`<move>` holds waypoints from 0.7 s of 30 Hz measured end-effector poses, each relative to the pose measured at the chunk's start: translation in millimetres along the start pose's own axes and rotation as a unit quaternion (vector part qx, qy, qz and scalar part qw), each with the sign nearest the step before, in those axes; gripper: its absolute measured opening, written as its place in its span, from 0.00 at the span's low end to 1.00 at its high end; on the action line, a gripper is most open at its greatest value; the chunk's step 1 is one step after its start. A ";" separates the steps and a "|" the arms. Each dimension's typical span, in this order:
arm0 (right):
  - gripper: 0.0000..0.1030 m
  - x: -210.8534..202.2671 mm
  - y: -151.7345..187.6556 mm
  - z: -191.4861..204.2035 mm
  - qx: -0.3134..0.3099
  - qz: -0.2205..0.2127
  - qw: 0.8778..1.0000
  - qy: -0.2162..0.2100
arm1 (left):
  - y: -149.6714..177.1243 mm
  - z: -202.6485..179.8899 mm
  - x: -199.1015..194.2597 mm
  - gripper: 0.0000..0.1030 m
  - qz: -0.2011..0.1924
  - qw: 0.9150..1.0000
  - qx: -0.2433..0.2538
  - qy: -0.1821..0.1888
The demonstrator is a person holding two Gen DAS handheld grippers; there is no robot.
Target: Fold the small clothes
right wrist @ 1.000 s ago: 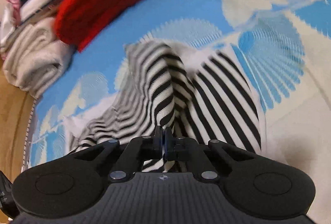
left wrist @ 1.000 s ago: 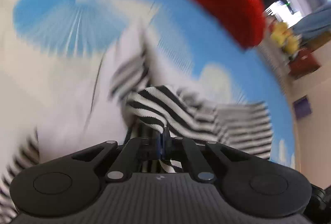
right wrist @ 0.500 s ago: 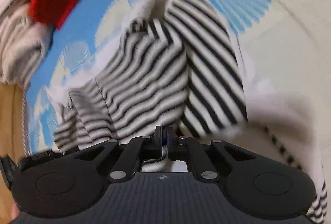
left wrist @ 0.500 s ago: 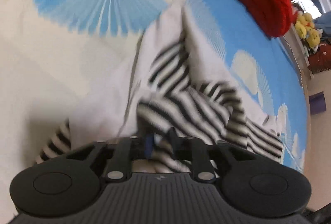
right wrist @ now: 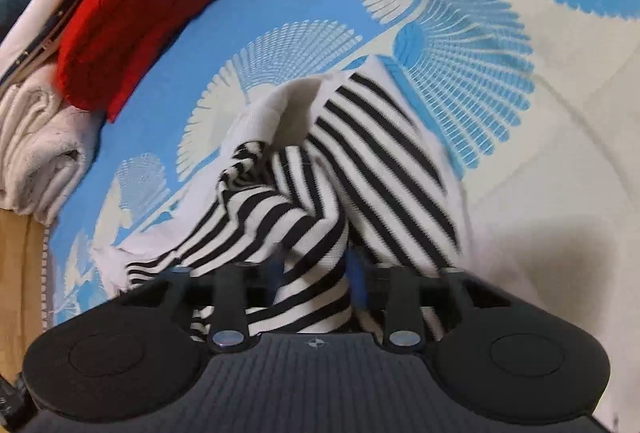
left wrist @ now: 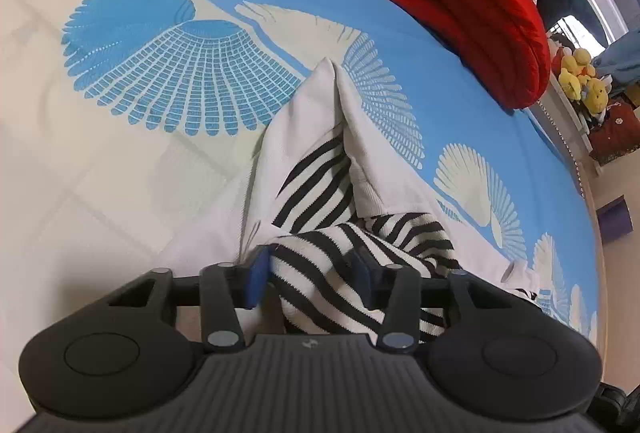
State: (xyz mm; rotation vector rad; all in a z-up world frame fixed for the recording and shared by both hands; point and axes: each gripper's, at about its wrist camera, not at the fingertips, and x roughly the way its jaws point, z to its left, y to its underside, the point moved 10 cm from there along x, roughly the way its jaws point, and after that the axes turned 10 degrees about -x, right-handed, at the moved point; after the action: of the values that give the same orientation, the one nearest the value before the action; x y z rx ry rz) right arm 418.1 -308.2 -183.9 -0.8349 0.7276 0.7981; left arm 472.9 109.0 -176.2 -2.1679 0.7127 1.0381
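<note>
A small black-and-white striped garment with a plain white inner side lies bunched on the blue and cream patterned bedspread. My left gripper is open, its blue-padded fingers standing either side of a striped fold. In the right wrist view the same garment lies in a heap with a striped sleeve trailing left. My right gripper is open around a striped fold that rests between its fingers.
A folded red knit lies at the far side of the bed, also in the right wrist view. Folded white and grey cloth is stacked beside it. Yellow plush toys sit beyond the bed's right edge.
Both grippers were shut on the striped garment and have opened. The garment has dropped onto the bedspread and settled in a heap.
</note>
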 end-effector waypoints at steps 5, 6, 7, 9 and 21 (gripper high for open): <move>0.01 -32.1 -17.1 16.6 0.001 -0.079 0.997 -0.021 | -19.7 9.7 -27.1 0.01 -0.071 0.997 0.005 -0.032; 0.01 -38.6 -20.9 17.4 0.003 -0.093 0.995 -0.020 | -20.9 14.8 -27.8 0.00 -0.079 0.994 0.029 -0.075; 0.01 -42.7 -22.9 16.5 0.006 -0.099 0.995 -0.016 | -19.5 23.1 -24.6 0.00 -0.078 0.990 0.040 -0.113; 0.01 -32.1 -14.6 1.9 0.017 -0.062 0.998 0.025 | -6.9 40.0 -5.6 0.00 -0.014 0.992 0.008 -0.122; 0.24 -36.6 -14.7 16.5 -0.038 -0.087 0.995 0.043 | 24.5 -19.8 9.1 0.27 0.044 0.997 0.062 0.007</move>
State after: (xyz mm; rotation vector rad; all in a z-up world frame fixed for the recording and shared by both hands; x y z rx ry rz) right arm 415.9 -312.0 -141.4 -0.9927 0.6921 0.6401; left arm 470.4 76.8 -181.1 -2.0552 0.8635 0.9971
